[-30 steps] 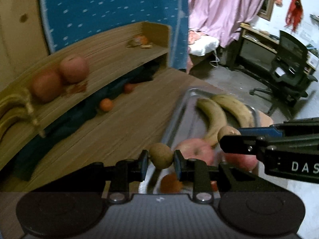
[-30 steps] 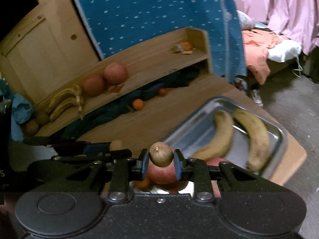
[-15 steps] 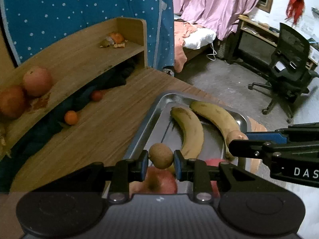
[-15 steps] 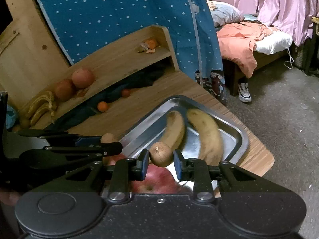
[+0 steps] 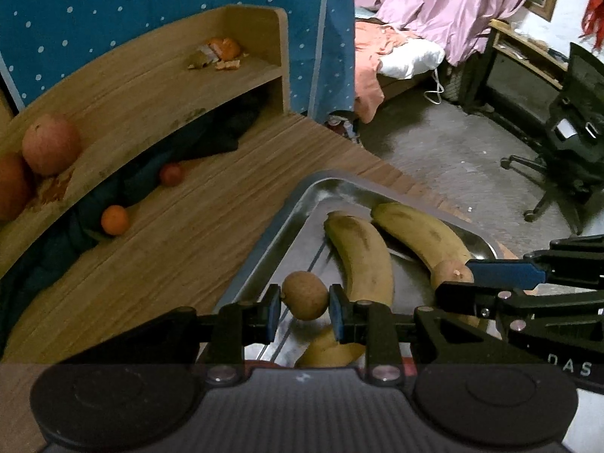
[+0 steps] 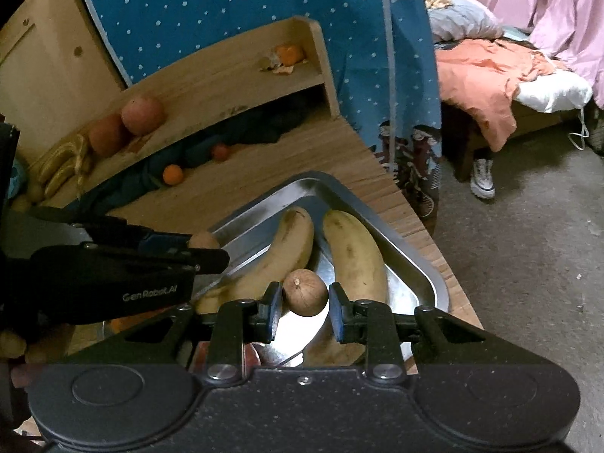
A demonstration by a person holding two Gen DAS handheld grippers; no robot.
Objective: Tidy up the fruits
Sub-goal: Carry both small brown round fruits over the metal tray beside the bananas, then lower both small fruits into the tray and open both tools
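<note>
Both tongs have advanced over the tray (image 5: 264,249), each gripping a small brown fruit (image 5: 305,295).

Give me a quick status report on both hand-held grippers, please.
Left hand-held gripper shut on brown fruit. Right hand-held gripper shut on another. Both over tray; two bananas there.

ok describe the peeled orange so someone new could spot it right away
Start at the curved wooden shelf above the table. At its far end, against the upright side panel, sits the peeled orange among torn peel scraps; the shelf's other round fruits are whole and at the opposite end.
</note>
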